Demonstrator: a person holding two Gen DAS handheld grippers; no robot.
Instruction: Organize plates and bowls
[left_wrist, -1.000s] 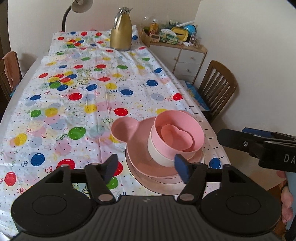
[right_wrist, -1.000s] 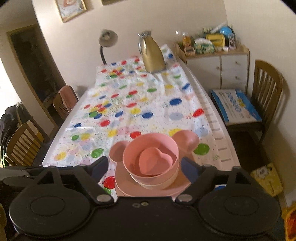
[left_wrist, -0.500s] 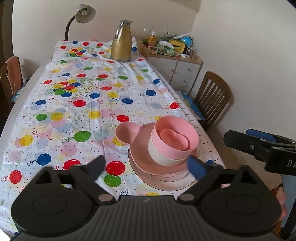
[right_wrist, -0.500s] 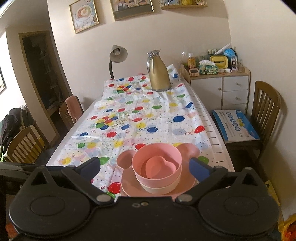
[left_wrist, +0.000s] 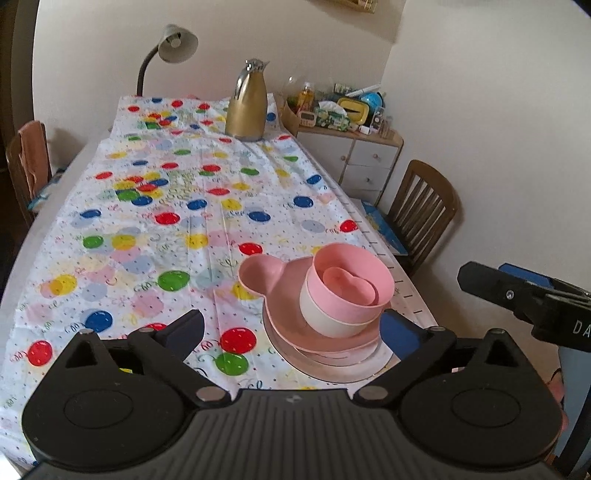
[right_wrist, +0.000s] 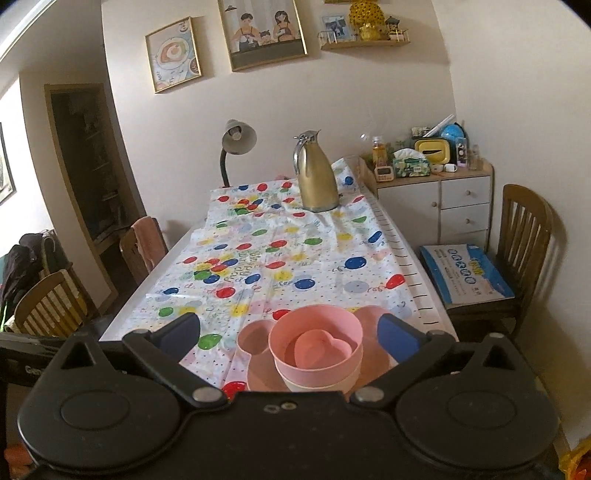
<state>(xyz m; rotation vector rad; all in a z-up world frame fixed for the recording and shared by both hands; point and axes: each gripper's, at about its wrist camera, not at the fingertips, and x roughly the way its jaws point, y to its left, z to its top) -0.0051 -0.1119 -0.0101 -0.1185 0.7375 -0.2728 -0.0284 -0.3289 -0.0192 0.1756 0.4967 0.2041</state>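
Observation:
A stack of dishes stands near the table's right front edge on the balloon-print cloth (left_wrist: 155, 221). A small heart-shaped dish (left_wrist: 349, 286) lies inside a pink bowl (left_wrist: 332, 291). That bowl is nested in a cream bowl (left_wrist: 325, 321), on a pink plate with round ears (left_wrist: 258, 273) and wider plates (left_wrist: 332, 373) beneath. My left gripper (left_wrist: 291, 326) is open, drawn back from the stack and holding nothing. Seen from the right wrist, the pink bowl (right_wrist: 314, 332) and heart dish (right_wrist: 319, 349) lie just beyond my open, empty right gripper (right_wrist: 290, 330).
A gold thermos jug (left_wrist: 247, 107) and a desk lamp (left_wrist: 173, 44) stand at the table's far end. A cluttered white cabinet (left_wrist: 354, 155) and a wooden chair (left_wrist: 424, 210) are on the right, and more chairs (right_wrist: 48, 310) on the left.
Both grippers' jaws have spread wide and both have drawn back and slightly up from the stack. The dishes have stayed in place on the table.

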